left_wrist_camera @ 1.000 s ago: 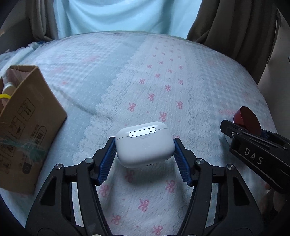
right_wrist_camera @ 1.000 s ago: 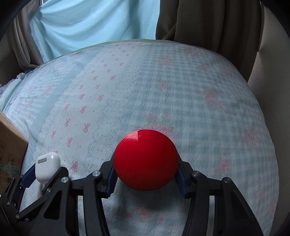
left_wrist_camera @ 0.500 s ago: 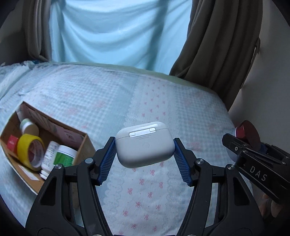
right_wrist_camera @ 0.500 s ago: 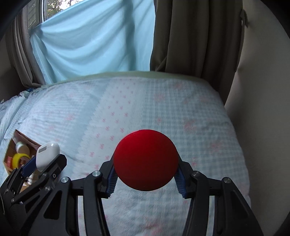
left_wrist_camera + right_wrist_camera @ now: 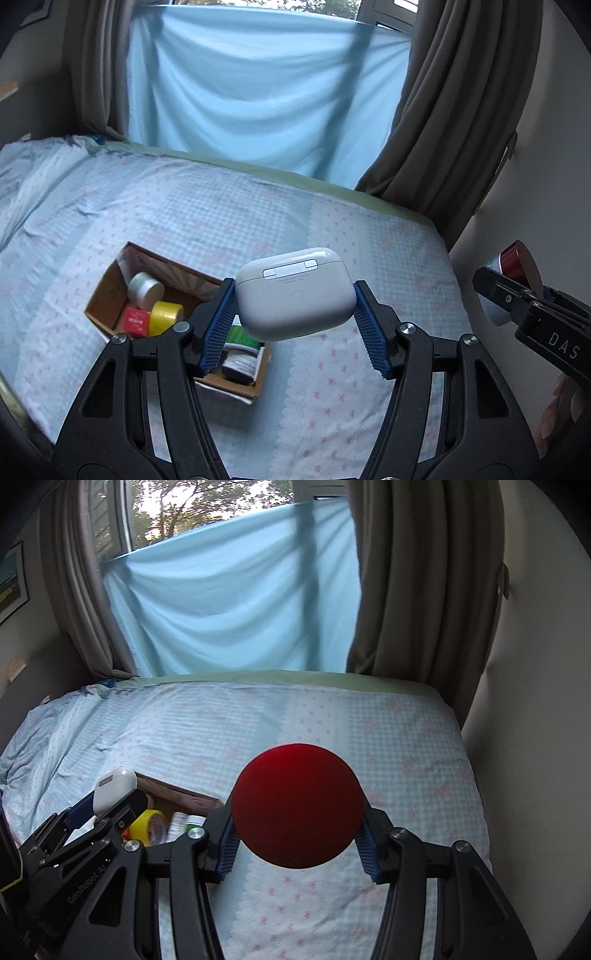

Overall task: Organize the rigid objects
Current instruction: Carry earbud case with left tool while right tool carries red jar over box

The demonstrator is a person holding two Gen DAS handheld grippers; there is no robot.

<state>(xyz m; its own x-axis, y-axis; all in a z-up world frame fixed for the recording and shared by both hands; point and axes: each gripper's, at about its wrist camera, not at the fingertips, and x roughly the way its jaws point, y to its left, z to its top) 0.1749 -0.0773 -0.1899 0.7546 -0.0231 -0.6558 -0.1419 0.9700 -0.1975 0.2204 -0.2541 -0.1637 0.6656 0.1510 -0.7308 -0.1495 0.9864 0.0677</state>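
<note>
Blue ribbed fingers (image 5: 221, 325) of the left gripper (image 5: 295, 325) are clamped on a white case (image 5: 293, 295), one pad pressed to each of its short sides. The case is held clear above the bed (image 5: 184, 221), its hinge strip turned up toward the camera and a small round button seen below that strip. Fingers (image 5: 365, 845) of the right gripper (image 5: 297, 840) are likewise closed on a red disc (image 5: 297, 805), which is gripped at its left and right edges and held above the bed (image 5: 406, 738).

From the left wrist view, the inside of a cardboard box (image 5: 107, 288) on the bed is shown: a white jar (image 5: 146, 290), a yellow tape roll (image 5: 166, 317), a small red item (image 5: 135, 320) and a green-labelled tub (image 5: 240, 338), the last partly hidden behind the left finger. The disc is seen there only edge-on at the right border (image 5: 517, 260), and a part of a hand is glimpsed below it. In the right wrist view, the disc's full round face is shown, matte and plain red, while the case (image 5: 114, 788) appears end-on at lower left, and the box (image 5: 177, 797) is largely hidden behind the left gripper (image 5: 99, 805). Trees outside a window are seen only in the right view.

A light blue cloth (image 5: 258, 92) is hung between brown curtains (image 5: 461, 110) beyond the bed.
</note>
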